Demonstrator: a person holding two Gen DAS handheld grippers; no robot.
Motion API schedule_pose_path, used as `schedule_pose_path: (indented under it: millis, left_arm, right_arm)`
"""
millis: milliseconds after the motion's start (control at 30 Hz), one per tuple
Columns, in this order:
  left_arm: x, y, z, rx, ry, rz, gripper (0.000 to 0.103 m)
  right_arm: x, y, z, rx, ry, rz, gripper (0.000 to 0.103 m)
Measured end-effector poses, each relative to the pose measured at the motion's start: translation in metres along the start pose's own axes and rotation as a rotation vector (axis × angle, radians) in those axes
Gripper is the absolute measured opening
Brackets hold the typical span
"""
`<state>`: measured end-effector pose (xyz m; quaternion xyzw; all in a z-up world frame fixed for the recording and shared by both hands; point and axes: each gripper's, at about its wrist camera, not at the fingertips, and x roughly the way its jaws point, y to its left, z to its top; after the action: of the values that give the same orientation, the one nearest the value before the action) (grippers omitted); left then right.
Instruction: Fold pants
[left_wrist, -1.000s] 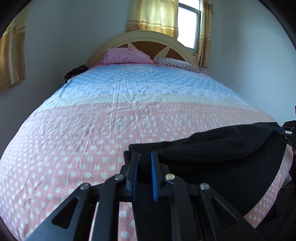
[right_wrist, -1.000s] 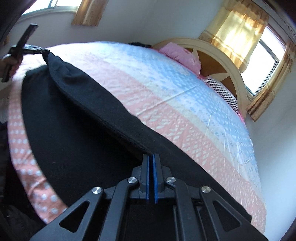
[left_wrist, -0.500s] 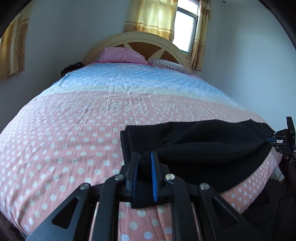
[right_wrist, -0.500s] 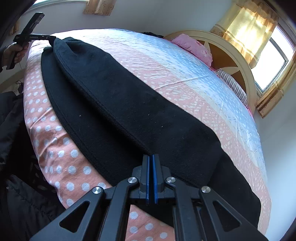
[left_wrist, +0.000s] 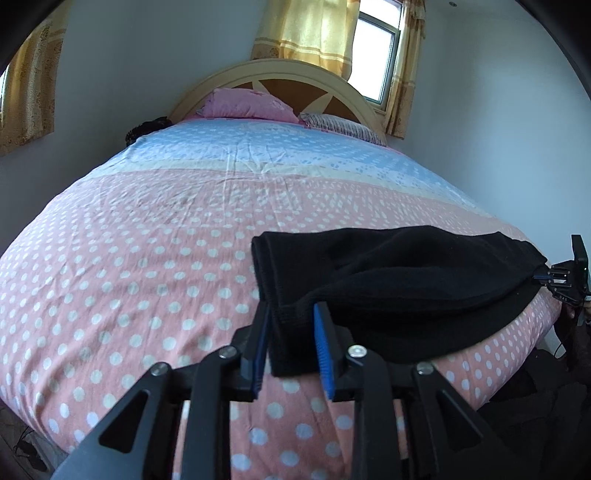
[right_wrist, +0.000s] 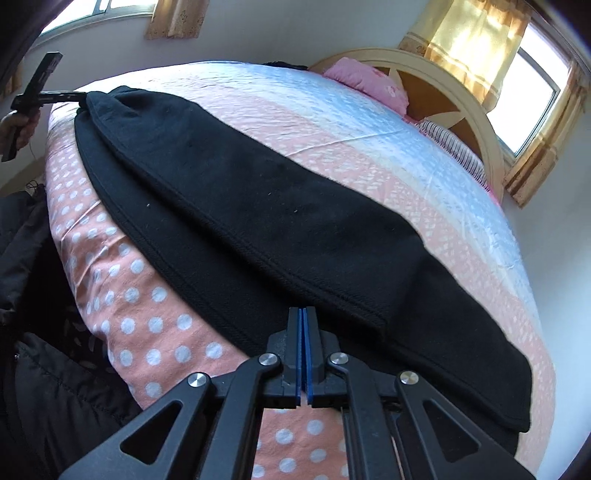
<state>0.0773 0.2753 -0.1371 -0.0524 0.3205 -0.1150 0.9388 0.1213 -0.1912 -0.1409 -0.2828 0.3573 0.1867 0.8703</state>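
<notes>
On the near edge of the bed (left_wrist: 129, 258): black pants (right_wrist: 258, 206), folded long (leg over leg). Left gripper (left_wrist: 291, 347) spread wide around one end, right gripper (right_wrist: 303, 350) pinching the other to keep it flat.

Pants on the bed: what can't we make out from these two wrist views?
- Left wrist view: the pants near corner runs behind the left gripper; its blue pads stand apart, grip unclear.
- Right wrist view: whether the right gripper pinches cloth; pads touch, hem hidden behind them.
- Pants' right end: cut off by the fisheye edge.
</notes>
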Motion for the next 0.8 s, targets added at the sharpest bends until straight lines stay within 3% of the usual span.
schedule_pose_path:
  millis: [33, 67, 133, 200, 367, 433, 633, 800]
  left_arm:
    - [-0.005, 0.003, -0.002, 0.005, 0.0, 0.022, 0.051]
    - [-0.01, 0.006, -0.004, 0.011, 0.0, 0.041, 0.054]
    - [-0.017, 0.013, -0.008, 0.014, 0.008, 0.076, 0.054]
    - [-0.023, 0.025, -0.012, -0.019, 0.012, 0.096, 0.054]
    - [-0.028, 0.033, -0.011, -0.12, -0.001, 0.022, 0.051]
    - [-0.019, 0.028, -0.006, -0.157, 0.028, -0.014, 0.046]
    - [0.012, 0.02, 0.025, -0.23, 0.065, -0.116, 0.045]
    - [0.055, 0.022, 0.048, -0.245, 0.139, -0.096, 0.045]
  right_arm:
    - [-0.001, 0.003, 0.0, -0.006, -0.006, 0.001, 0.008]
    - [-0.002, 0.005, 0.001, -0.01, -0.011, 0.012, 0.011]
    - [-0.005, 0.014, 0.003, -0.019, -0.023, 0.036, 0.038]
    - [-0.008, 0.024, 0.007, -0.042, -0.045, 0.044, 0.057]
    - [-0.006, 0.042, 0.019, -0.113, -0.072, 0.03, 0.058]
    - [-0.006, 0.046, 0.024, -0.135, -0.078, 0.021, 0.057]
    - [-0.004, 0.057, 0.034, -0.186, -0.092, -0.005, 0.057]
    - [-0.002, 0.059, 0.037, -0.181, -0.103, -0.015, 0.058]
